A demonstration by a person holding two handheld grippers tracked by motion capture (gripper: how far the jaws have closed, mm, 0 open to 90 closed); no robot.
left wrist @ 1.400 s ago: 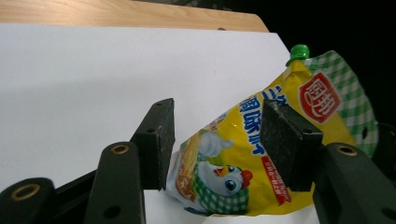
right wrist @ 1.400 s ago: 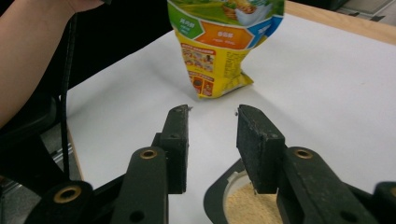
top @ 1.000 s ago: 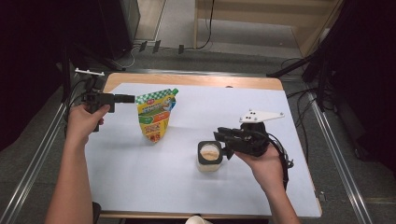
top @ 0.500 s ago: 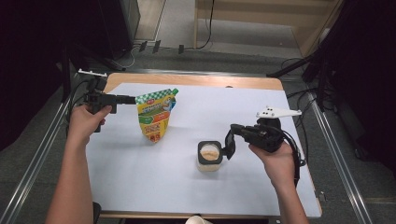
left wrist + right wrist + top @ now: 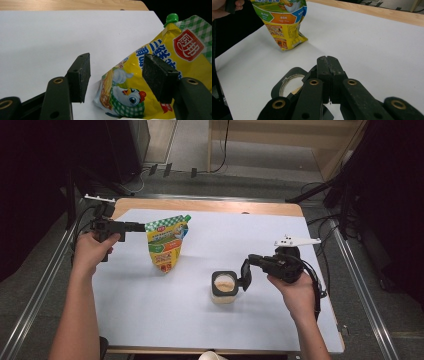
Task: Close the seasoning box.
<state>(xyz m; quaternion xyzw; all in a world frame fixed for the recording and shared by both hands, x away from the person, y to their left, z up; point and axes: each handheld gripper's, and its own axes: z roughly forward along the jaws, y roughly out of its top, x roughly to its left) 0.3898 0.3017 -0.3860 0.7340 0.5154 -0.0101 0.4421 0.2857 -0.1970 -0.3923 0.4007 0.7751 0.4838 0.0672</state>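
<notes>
High view: standing pouch (image 5: 166, 242) at 10 o'clock on the white sheet (image 5: 235, 235); open jar (image 5: 224, 285) just past centre toward 5 o'clock, well apart from the pouch.
Left gripper (image 5: 136, 226): at 9 o'clock of the pouch, level, tips at its upper edge; spread, holding nothing.
Left gripper view: jaws (image 5: 116, 77) wide; pouch (image 5: 190, 45) beyond them, one pad overlapping its printed face, green cap (image 5: 172, 18) at 1 o'clock.
Right gripper (image 5: 251, 259): at 3 o'clock of the jar, tip beside the raised flip lid (image 5: 245, 274); pressed together, nothing seen between the pads.
Right gripper view: pads (image 5: 328, 60) seam to seam; jar mouth (image 5: 289, 86) low at 8 o'clock, pale contents inside.
Step in hand (judged): taking the pouch by its top, probably to bring it to the jar.
Doing it well: slide further in so both pads straddle the flat seam below the cap before closing; pinch the seam, not the soft belly, or the pouch may fold or tip.
Right side: keep the lid back and the jar steady; no hard push, likely a light jar.
Hidden: contact between right tip and lid not readable; lid hinge behind the jaws.
Cut off: pouch base in the left gripper view, pouch top in the right gripper view.
Hard to make out: whether the green cap is screwed tight; what the jar's pale contents are.
</notes>
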